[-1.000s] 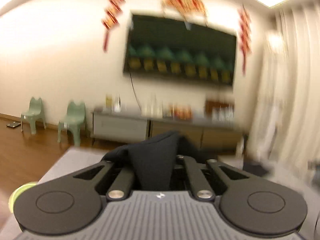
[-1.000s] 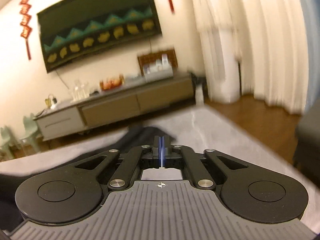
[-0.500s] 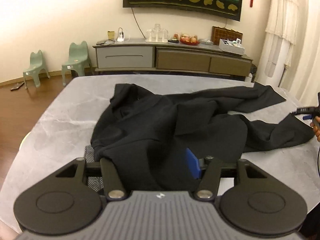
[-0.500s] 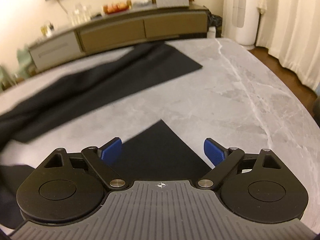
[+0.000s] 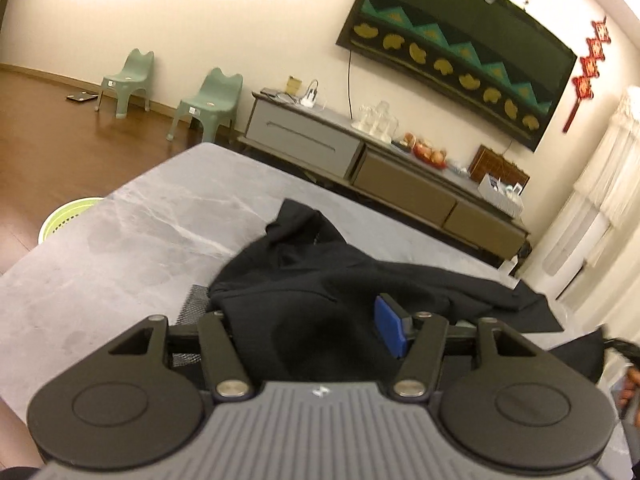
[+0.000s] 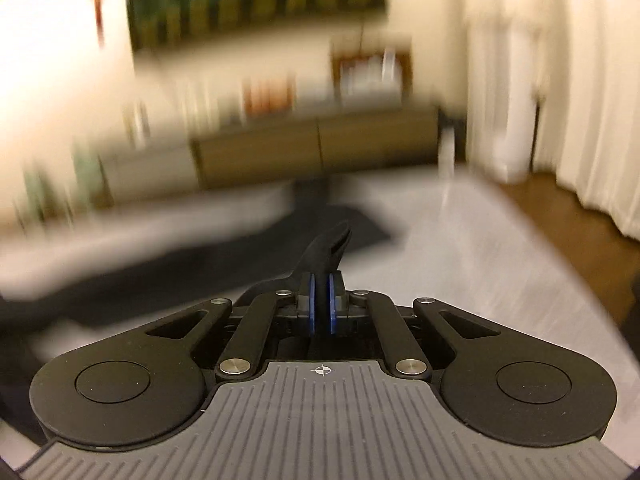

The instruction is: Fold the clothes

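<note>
My right gripper [image 6: 320, 308] is clamped on a fold of the black garment [image 5: 320, 304]: its blue pads [image 6: 311, 306] have just closed together and a tongue of dark cloth sticks up from between them. My left gripper [image 5: 304, 328] stands apart. One blue pad shows on its right side, the other is hidden behind cloth, and its jaws have just been opening. The garment's near edge is bunched in the gap, but I see no pad pressing on it.

Past the grippers the garment sprawls over the grey marbled worktop [image 5: 132, 240]. In the left wrist view it lies as a rumpled heap near me, with a peaked fold at the far left and a long flat panel running off to the right. A patch of grey mesh [image 5: 194, 304] peeks out at its near left edge. It looks soft, limp and matte, with creases everywhere and no clean straight edge. The right wrist view is badly blurred, so I can only make out dark fabric trailing left and far from my pinch.

I judge the folding barely begun: nothing is squared up or stacked, and the cloth has yet to be spread flat. Flattening and every fold are still to do. Beyond the worktop stand a low sideboard [image 5: 360, 160] and two green chairs [image 5: 208, 100].
</note>
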Available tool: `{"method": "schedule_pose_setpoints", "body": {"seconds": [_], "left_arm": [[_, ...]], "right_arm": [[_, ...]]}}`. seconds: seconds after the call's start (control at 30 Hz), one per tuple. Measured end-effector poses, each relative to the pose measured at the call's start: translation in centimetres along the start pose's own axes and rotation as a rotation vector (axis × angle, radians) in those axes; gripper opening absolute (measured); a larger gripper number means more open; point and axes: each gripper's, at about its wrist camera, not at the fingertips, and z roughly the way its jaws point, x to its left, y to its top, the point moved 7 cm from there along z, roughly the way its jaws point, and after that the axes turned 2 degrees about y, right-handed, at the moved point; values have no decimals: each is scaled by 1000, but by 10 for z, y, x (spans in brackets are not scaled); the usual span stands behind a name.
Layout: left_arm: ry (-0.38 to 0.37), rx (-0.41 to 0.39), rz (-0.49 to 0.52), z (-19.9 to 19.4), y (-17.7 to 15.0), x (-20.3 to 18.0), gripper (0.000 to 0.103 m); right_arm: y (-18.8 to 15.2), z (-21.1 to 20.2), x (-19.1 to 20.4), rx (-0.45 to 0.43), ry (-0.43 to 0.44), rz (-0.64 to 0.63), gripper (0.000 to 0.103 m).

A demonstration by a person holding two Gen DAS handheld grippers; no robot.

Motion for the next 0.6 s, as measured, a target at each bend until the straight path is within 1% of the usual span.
{"method": "schedule_pose_setpoints", "body": {"seconds": [0.03,0.07,0.1,0.13,0.17,0.2,0.23,0.27,0.3,0.33,0.37,0.4,0.43,0.47,0.5,0.53,0.57,0.6], "left_arm": [[-7,-2,-4,-2,0,3,59],[-20,17,0,-1,-3,4,62],[-33,41,6,2,-7,5,69],[-47,65,12,5,-11,6,73],[-65,111,33,10,-18,4,78],[-85,162,57,16,-26,1,78],[-104,212,82,21,-35,-2,78],[-110,244,111,23,-40,-4,78],[-118,258,131,22,-44,-5,78],[-127,268,148,20,-47,-6,78],[-137,278,141,19,-49,-6,82],[-151,295,118,19,-53,-4,87],[-157,313,88,22,-57,-2,88],[-146,322,65,30,-58,1,88],[-132,330,43,41,-58,4,88],[-117,337,21,51,-59,6,87],[-91,319,27,62,-48,6,77],[-61,295,40,73,-35,5,53]], "right_arm": [[11,-25,-11,-78,25,26,5],[17,-49,-23,-138,51,41,5],[8,-63,-35,-137,63,28,6],[-4,-66,-47,-94,43,18,6],[-17,-68,-60,-42,14,14,8],[-33,-64,-78,36,-53,34,13],[-50,-59,-100,117,-151,89,15],[-66,-55,-123,191,-258,171,27],[-80,-55,-142,247,-349,251,28],[-85,-57,-154,260,-393,294,28],[-87,-61,-162,256,-425,332,28],[-80,-68,-162,206,-424,365,36],[-71,-73,-157,157,-407,396,43],[-64,-74,-146,127,-370,413,58],[-57,-75,-134,97,-334,430,63],[-50,-76,-123,68,-298,447,65],[-44,-75,-111,49,-258,461,70],[-43,-67,-96,59,-211,468,71]]}}
